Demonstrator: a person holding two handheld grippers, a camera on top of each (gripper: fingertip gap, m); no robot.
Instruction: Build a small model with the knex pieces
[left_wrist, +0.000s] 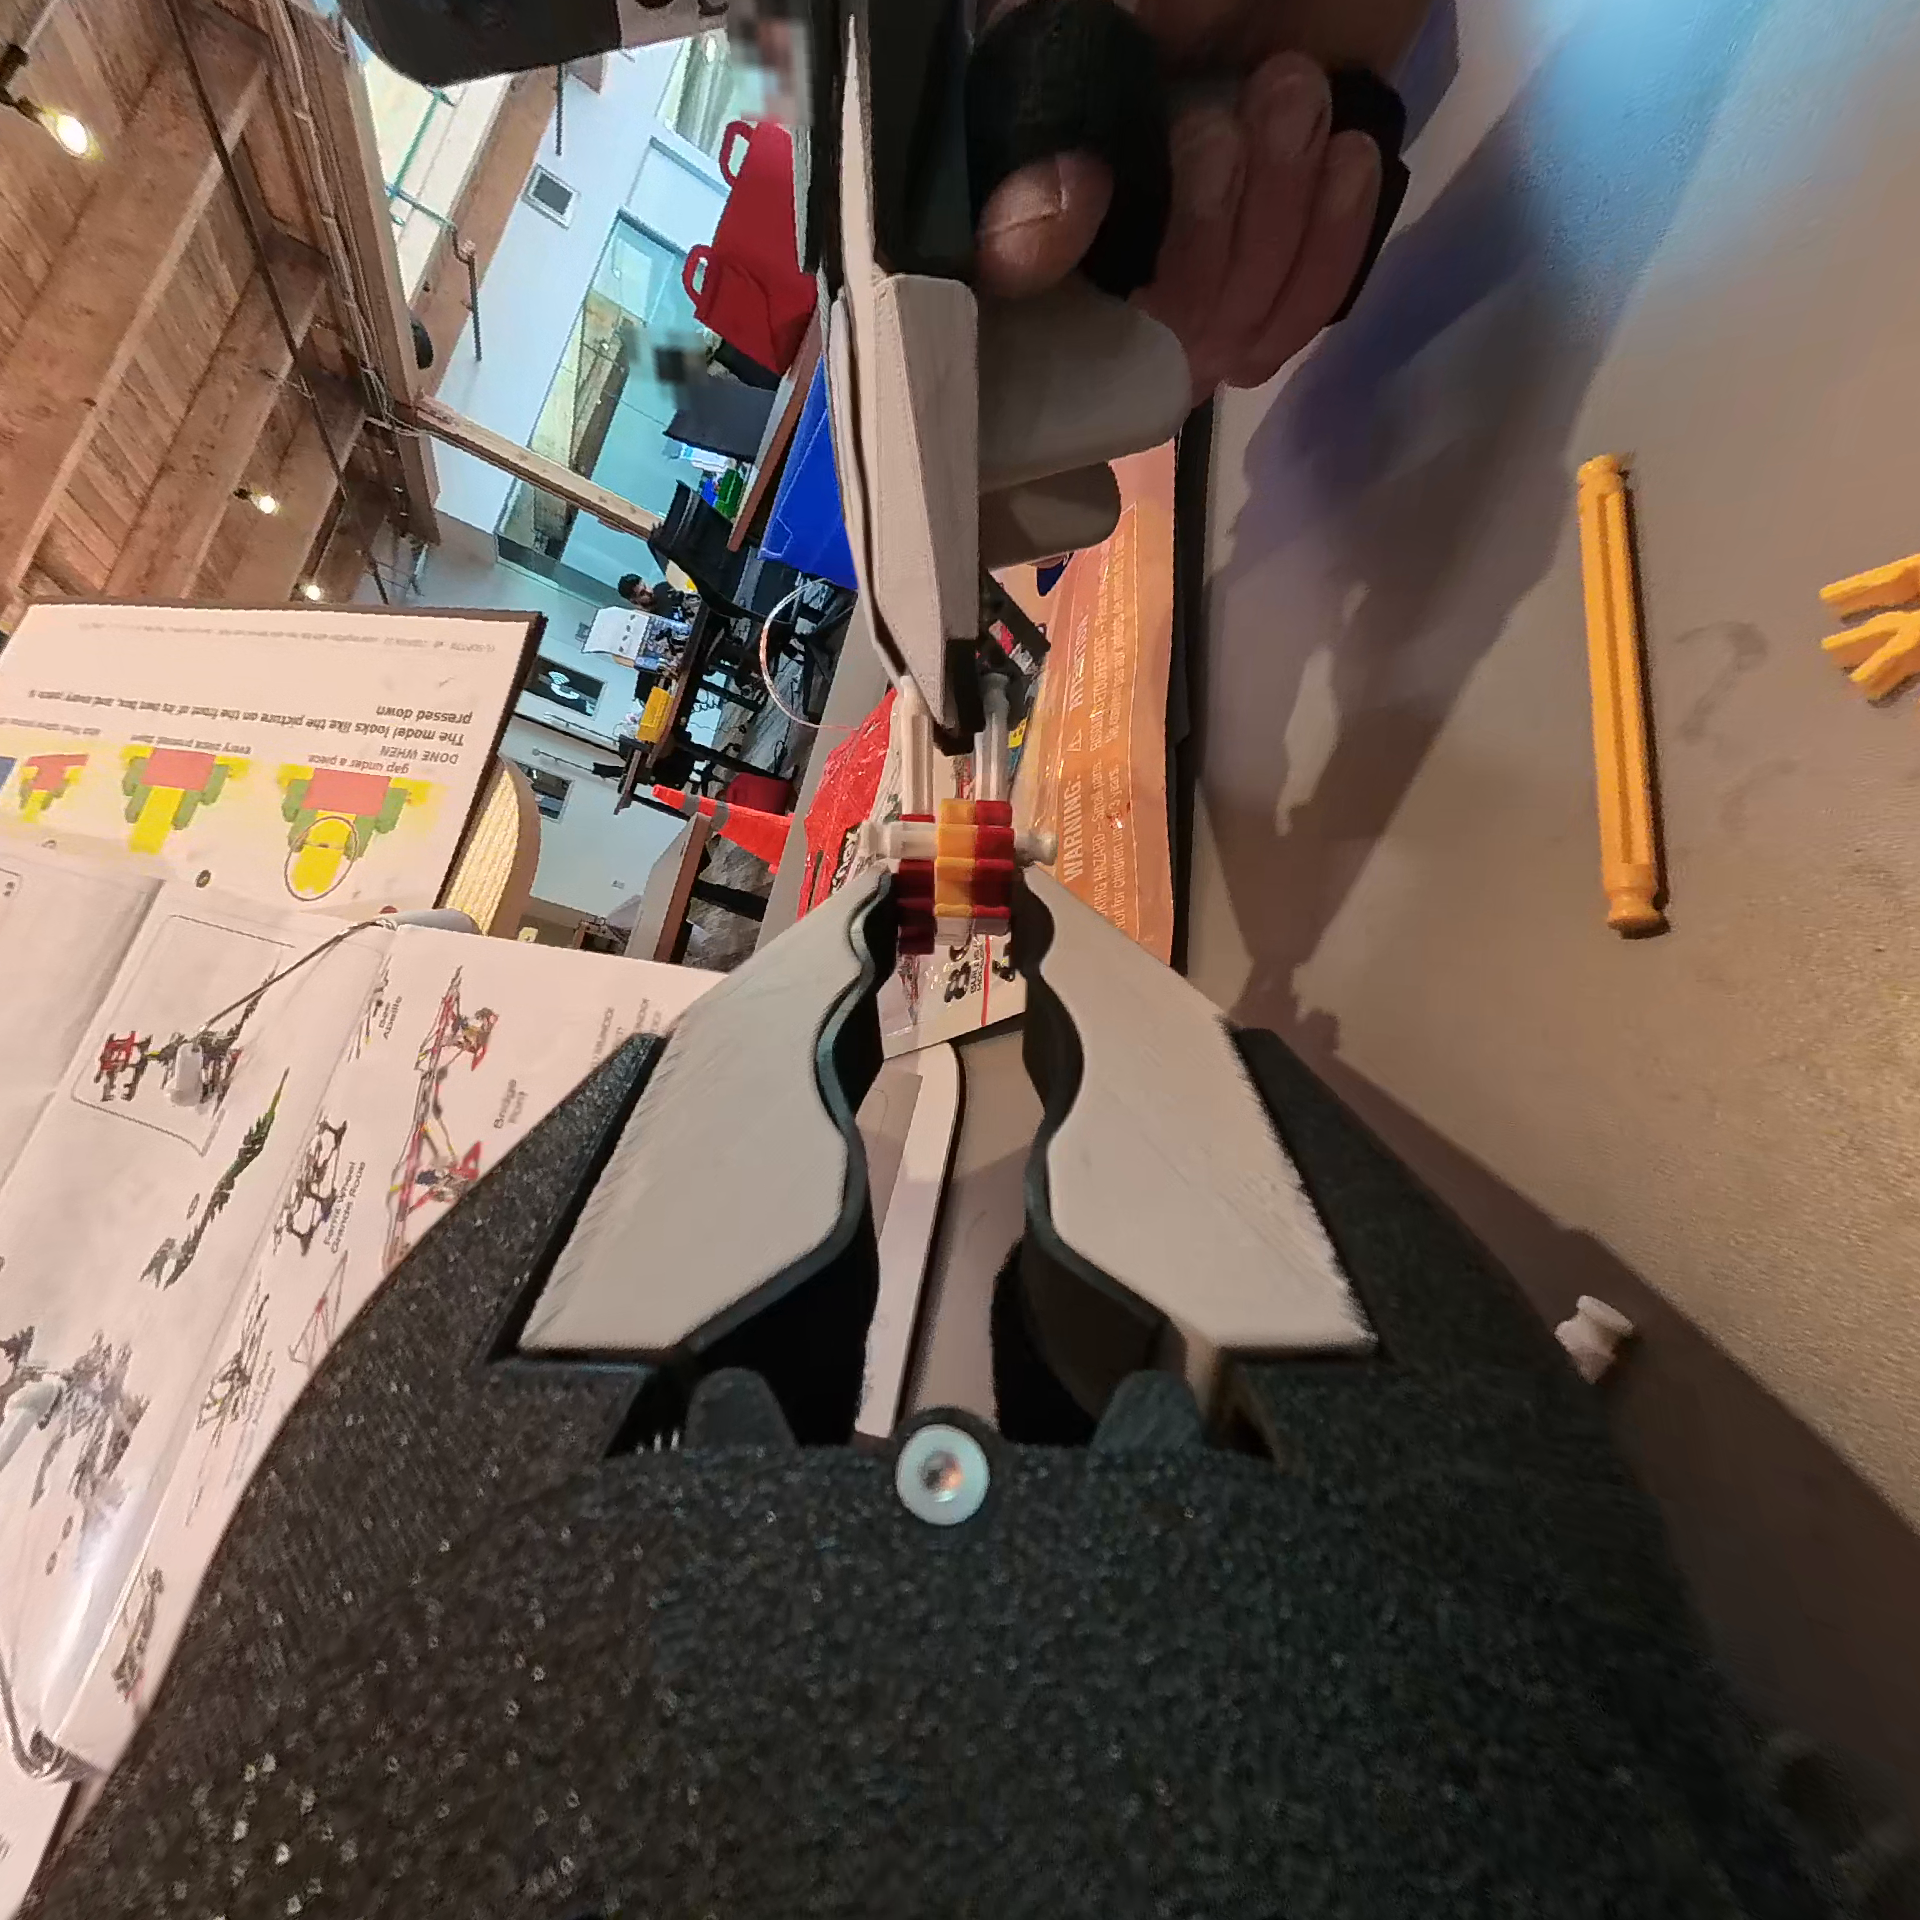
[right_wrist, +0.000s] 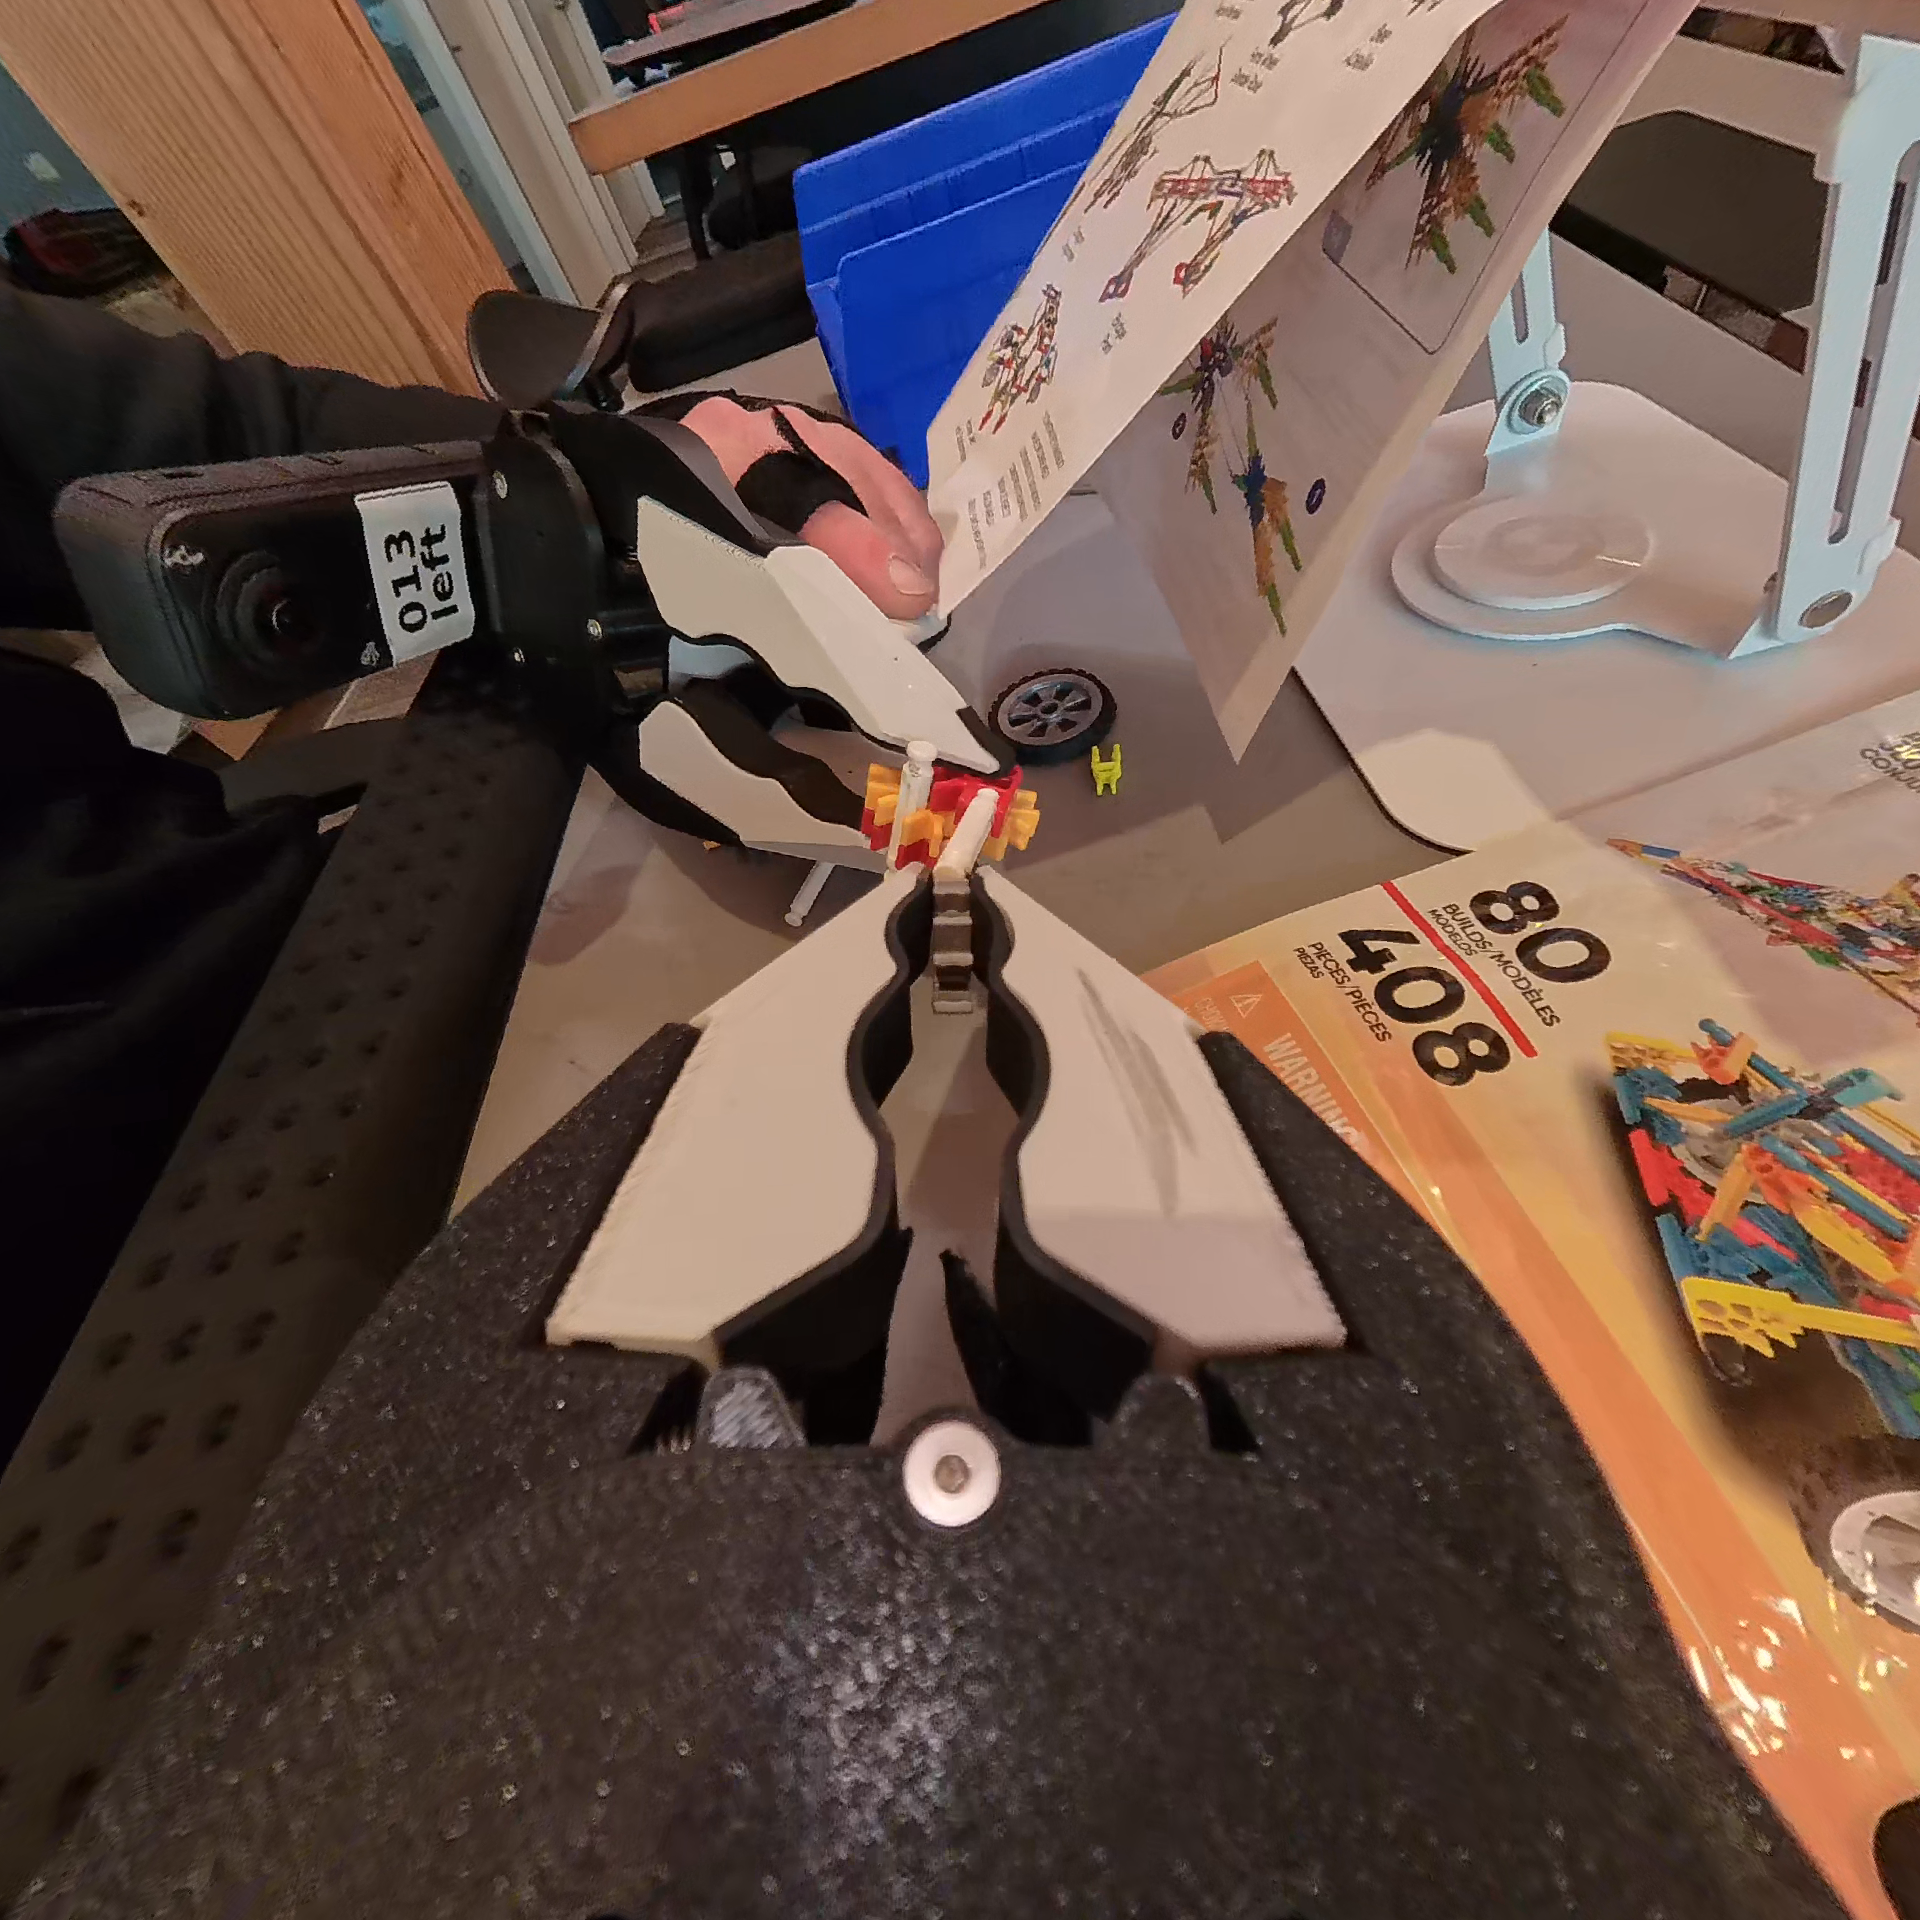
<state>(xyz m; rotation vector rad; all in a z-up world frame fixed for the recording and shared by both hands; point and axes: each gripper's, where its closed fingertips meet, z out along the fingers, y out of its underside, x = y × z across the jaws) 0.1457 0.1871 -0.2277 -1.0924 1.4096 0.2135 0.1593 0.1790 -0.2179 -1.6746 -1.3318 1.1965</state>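
A yellow rod (left_wrist: 1623, 694) lay on the grey table (left_wrist: 1558, 1039), well apart from the grippers, with a yellow connector (left_wrist: 1875, 636) near it and a small white spool (left_wrist: 1593, 1333) at the table's edge. An orange toy box (right_wrist: 1507, 1195) lay flat to the right. A printed instruction sheet (right_wrist: 1247, 291) leaned on a white stand (right_wrist: 1662, 499) behind, and a small wheel (right_wrist: 1054, 710) and a yellow-green clip (right_wrist: 1109, 770) lay on the table beneath the sheet.

The left gripper (right_wrist: 914, 790), held in a gloved hand (right_wrist: 831, 499), reached in level from the left side. Its jaws were closed on a red and yellow cluster of connectors (right_wrist: 951, 810), raised above the table and threaded with white rods.

The right gripper (right_wrist: 951, 878) pointed forward at the cluster from the near side. Its jaws were nearly together, pinching the end of a white rod (right_wrist: 966, 831) that stuck out of the cluster, the tips of the two grippers almost touching.
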